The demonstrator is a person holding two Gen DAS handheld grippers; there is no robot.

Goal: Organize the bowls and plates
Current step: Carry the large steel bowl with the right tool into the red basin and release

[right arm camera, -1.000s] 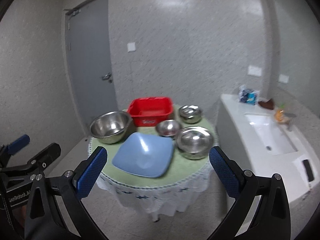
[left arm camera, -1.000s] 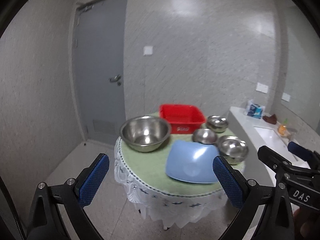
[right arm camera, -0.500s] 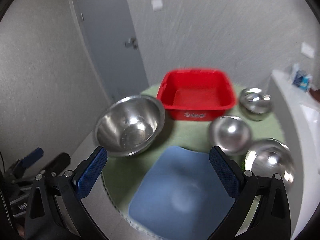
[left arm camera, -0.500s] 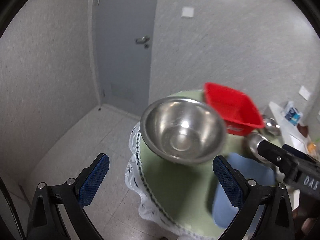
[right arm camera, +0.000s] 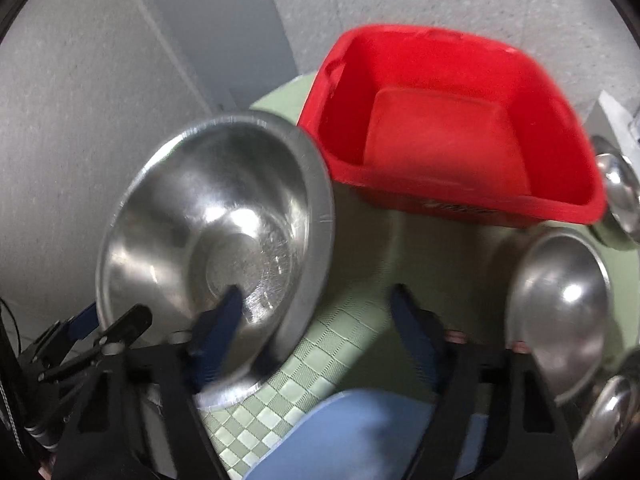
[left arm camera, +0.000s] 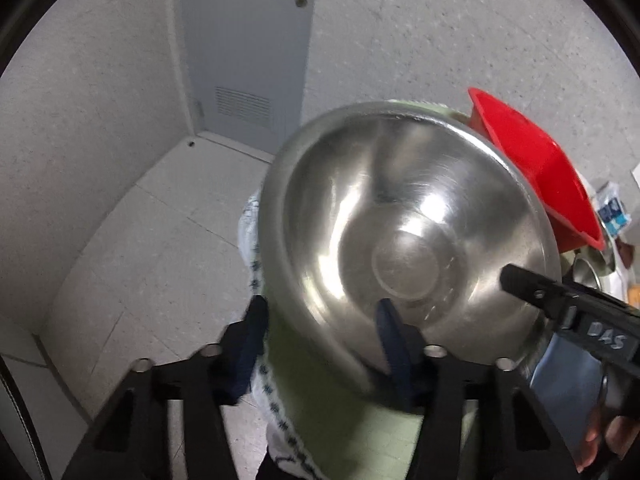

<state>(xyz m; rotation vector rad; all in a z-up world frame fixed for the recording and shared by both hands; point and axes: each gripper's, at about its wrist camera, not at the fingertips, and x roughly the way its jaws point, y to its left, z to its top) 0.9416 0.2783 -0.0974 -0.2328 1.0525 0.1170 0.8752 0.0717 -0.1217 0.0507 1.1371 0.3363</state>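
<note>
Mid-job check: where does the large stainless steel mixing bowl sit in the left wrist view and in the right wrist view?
Left wrist: the large stainless steel mixing bowl fills the centre, its near rim between the left gripper's closing jaws.
Right wrist: the same bowl sits left of centre, one finger of the closing right gripper inside it.
Shared landmark: the red plastic tub, right of the bowl in both views.

The big steel bowl [left arm camera: 408,240] hides most of the green tablecloth [left arm camera: 348,412] in the left wrist view. Beside that bowl, the blue plate [right arm camera: 360,436] runs off the bottom edge, and the small bowls [right arm camera: 560,312] right of it are blurred.
</note>
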